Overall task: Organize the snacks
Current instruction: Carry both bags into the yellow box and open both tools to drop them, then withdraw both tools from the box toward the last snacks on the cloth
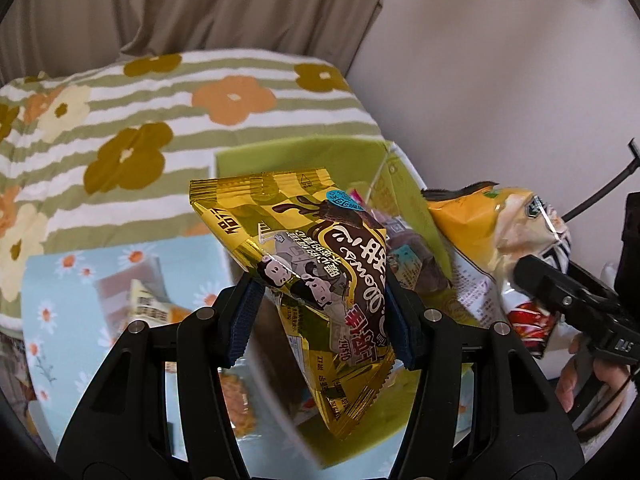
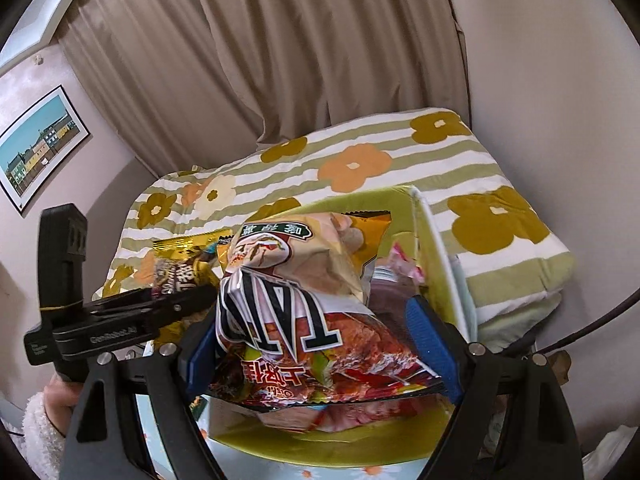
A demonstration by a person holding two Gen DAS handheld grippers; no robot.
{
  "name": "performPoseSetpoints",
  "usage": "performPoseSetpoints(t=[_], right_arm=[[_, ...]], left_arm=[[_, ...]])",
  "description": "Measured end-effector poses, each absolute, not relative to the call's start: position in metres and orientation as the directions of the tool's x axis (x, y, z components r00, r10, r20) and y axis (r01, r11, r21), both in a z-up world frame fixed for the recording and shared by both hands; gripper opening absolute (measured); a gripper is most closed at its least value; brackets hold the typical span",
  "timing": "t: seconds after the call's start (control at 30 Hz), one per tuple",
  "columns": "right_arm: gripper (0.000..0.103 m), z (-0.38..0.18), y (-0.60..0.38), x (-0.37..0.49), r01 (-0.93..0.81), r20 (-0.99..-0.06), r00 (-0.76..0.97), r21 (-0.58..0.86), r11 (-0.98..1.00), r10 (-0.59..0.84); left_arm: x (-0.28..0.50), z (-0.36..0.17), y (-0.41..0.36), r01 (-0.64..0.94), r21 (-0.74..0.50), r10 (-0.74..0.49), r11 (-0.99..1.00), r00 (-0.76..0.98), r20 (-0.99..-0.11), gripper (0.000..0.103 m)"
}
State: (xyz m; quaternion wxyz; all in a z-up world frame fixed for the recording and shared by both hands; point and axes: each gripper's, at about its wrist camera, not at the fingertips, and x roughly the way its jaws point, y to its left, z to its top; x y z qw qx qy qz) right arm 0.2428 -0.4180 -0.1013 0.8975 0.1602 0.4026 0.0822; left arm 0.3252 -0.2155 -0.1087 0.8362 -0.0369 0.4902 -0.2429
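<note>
My left gripper [image 1: 324, 312] is shut on a gold and brown chocolate snack pack [image 1: 316, 248], held above the green storage box [image 1: 296, 156]. The pack also shows in the right wrist view [image 2: 180, 268]. My right gripper [image 2: 320, 344] is shut on a yellow and red TATO chip bag [image 2: 304, 300], held over the same green box [image 2: 400, 208]. The chip bag shows at the right of the left wrist view [image 1: 500, 240], with the right gripper's black fingers [image 1: 560, 300] on it. Small wrapped snacks [image 1: 412, 264] lie inside the box.
A light blue floral box [image 1: 80, 300] with a snack pack in it stands left of the green box. Both sit on a bed with a striped flower quilt [image 1: 160, 112]. Beige curtain [image 2: 300, 60] and wall stand behind. A picture [image 2: 40, 148] hangs on the left wall.
</note>
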Motion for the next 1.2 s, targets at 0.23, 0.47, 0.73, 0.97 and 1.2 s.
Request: performPoseSetpoints(t=[0.23, 0.47, 0.73, 0.97, 1.2], right_arm=[[0.083, -0.115, -0.437, 0.238, 0.008, -0.703, 0.651, 0.382, 0.924, 0.285], [0.083, -0.122, -0.439, 0.231, 0.016, -0.707, 0.655, 0.366, 0.931, 0.267], [0.083, -0.13, -0.437, 0.232, 0.021, -0.703, 0.665, 0.355, 0.935, 0.252], [0.083, -0.129, -0.44, 0.234, 0.048, -0.687, 0.689, 0.359, 0.932, 0.229], [0.084, -0.104, -0.438, 0.236, 0.001, -0.653, 0.725, 0.321, 0.947, 0.221]], left_arm=[[0.333, -0.122, -0.245, 0.382, -0.245, -0.397, 0.891, 0.394, -0.829, 0.078], [0.328, -0.122, -0.227, 0.332, -0.245, -0.376, 0.911, 0.424, -0.824, 0.102], [0.31, -0.126, -0.194, 0.28, -0.28, -0.379, 0.919, 0.421, -0.824, 0.102], [0.3, -0.122, -0.186, 0.28, -0.276, -0.376, 0.92, 0.423, -0.825, 0.102], [0.291, -0.119, -0.177, 0.262, -0.291, -0.382, 0.92, 0.43, -0.818, 0.102]])
